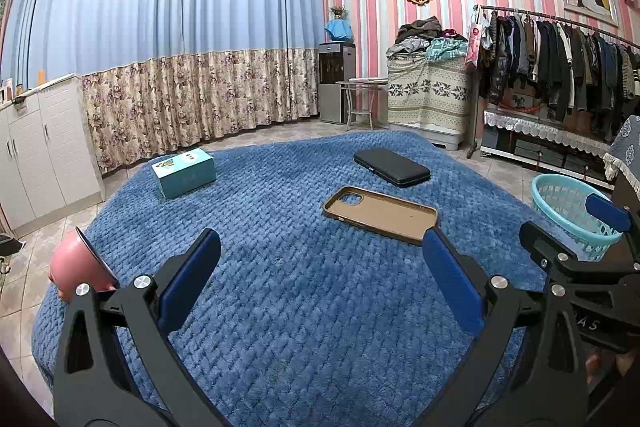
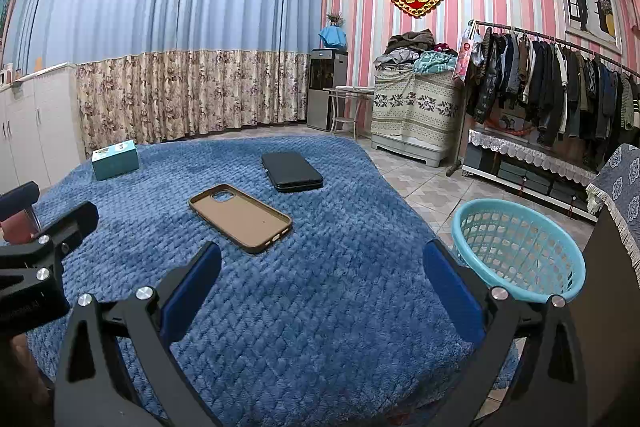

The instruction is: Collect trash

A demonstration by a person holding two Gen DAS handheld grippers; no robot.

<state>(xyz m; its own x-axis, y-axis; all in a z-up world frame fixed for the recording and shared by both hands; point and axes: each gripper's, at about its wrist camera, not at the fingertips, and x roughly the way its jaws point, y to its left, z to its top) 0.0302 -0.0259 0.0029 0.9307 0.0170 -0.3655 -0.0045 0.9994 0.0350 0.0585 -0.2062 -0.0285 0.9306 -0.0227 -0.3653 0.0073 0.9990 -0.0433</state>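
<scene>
A blue quilted cover (image 1: 280, 307) (image 2: 320, 307) lies over a table. On it are a brown phone case (image 1: 380, 215) (image 2: 240, 217), hollow side up, a black flat case (image 1: 392, 167) (image 2: 291, 171) behind it, and a teal box (image 1: 184, 173) (image 2: 115, 159) at the far left. A light blue plastic basket (image 1: 568, 211) (image 2: 520, 251) stands off the table's right side and looks empty. My left gripper (image 1: 320, 283) is open and empty above the cover. My right gripper (image 2: 320, 287) is open and empty, to the right of the left one.
A pink object with a metal lid (image 1: 76, 267) sits at the cover's left edge. White cabinets (image 1: 44, 155) stand to the left. A clothes rack (image 2: 560, 91), a covered chest (image 2: 416, 111) and a water dispenser (image 2: 326, 89) line the far wall.
</scene>
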